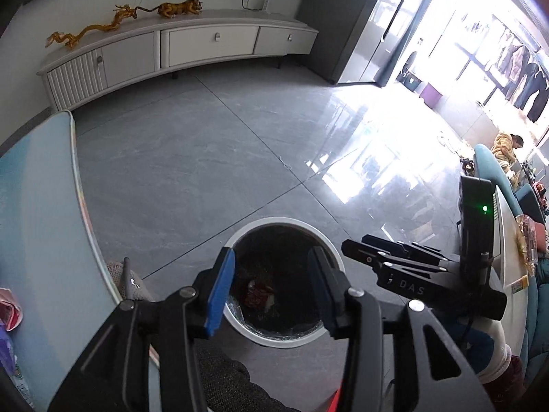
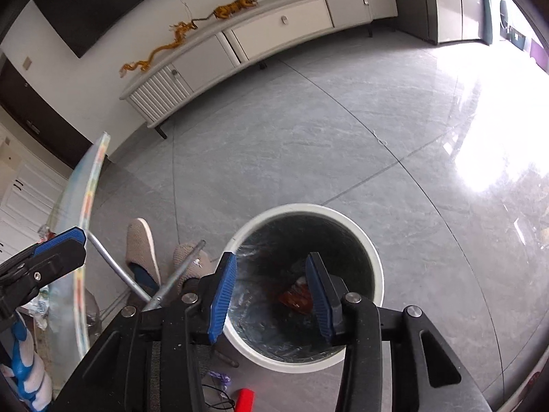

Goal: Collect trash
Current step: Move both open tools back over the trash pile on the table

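A white round trash bin (image 1: 329, 240) with a dark liner stands on the grey floor. Red crumpled wrappers (image 1: 256, 293) lie at its bottom. My left gripper (image 1: 271, 292) hangs over the bin mouth, open, with nothing between its blue pads. Beside it on the right is my right gripper (image 1: 357, 245). In the right wrist view the right gripper (image 2: 271, 295) is also open above the bin (image 2: 377, 274), with a red wrapper (image 2: 295, 300) below it inside the liner. The left gripper (image 2: 68, 247) shows at the left edge.
A light blue table (image 1: 41, 206) with metal legs (image 2: 113, 264) stands left of the bin. Grey slippers (image 2: 140, 247) lie by it. A small red object (image 2: 245, 398) lies on the floor near me. A long white cabinet (image 1: 206, 44) lines the far wall. A person (image 1: 507, 144) sits far right.
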`<state>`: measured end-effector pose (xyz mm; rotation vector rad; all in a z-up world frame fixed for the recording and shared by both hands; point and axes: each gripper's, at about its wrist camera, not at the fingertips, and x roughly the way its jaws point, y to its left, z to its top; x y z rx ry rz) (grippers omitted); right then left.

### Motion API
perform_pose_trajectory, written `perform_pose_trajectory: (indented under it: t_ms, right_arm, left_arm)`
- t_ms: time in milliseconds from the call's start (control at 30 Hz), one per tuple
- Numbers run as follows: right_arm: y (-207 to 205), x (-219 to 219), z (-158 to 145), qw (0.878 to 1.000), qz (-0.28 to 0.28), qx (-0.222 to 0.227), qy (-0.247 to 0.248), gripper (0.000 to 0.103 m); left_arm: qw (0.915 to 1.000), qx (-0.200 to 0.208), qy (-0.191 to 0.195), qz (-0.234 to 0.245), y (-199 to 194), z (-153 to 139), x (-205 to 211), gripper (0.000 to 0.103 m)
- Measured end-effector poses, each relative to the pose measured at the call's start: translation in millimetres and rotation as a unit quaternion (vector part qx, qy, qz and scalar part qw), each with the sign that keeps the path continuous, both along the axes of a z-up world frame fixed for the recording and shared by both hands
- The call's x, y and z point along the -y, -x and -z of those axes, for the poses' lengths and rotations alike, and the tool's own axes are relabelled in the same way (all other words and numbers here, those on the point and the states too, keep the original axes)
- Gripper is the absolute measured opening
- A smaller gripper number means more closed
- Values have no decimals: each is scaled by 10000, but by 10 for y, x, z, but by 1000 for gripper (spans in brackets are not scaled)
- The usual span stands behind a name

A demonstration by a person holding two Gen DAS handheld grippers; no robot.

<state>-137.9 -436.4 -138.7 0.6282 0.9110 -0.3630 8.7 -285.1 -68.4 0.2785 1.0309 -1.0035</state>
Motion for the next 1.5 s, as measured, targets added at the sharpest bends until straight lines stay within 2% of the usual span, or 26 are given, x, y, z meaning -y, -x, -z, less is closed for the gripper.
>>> perform_pose_trajectory:
  t_ms: [200, 400, 600, 733, 900, 1267, 1400, 1500]
  right_arm:
    - [-129, -265, -500, 9979, -260, 535, 265, 40]
    - [-229, -713, -1050, 9896, -739, 1095, 575, 40]
    - [-344, -1128, -1479, 9788, -1155, 1507, 768, 43]
    - [-452, -1355, -1756, 9704, -1422, 1801, 756, 43]
    - [-601, -1707, -2065, 9591, -1796, 1897, 1094, 43]
    - [-885, -2453, -2653, 9298, -2510, 2242, 1489, 43]
    - [-981, -2606, -2687, 9230, -2722, 2340, 1388, 43]
    - [-1135, -2697, -2532, 9221, -2908, 2208, 1284, 43]
  left_arm:
    - [9971, 522, 351, -439, -49, -515, -549, 43]
    - [9864, 1030, 702, -1076, -127, -937, -1361, 43]
    - [9675, 1509, 837, -1848, -299, -1290, -2343, 43]
    - [9505, 1802, 934, -2354, -417, -1548, -3050, 44]
    - [9347, 1921, 1027, -2808, -469, -1715, -3664, 44]
    - [9185, 2253, 1118, -3052, -232, -2011, -4051, 44]
    - [9184, 2220, 1136, -3071, -219, -1985, -4084, 44]
    - [9255, 1984, 1051, -3051, -299, -1823, -4040, 44]
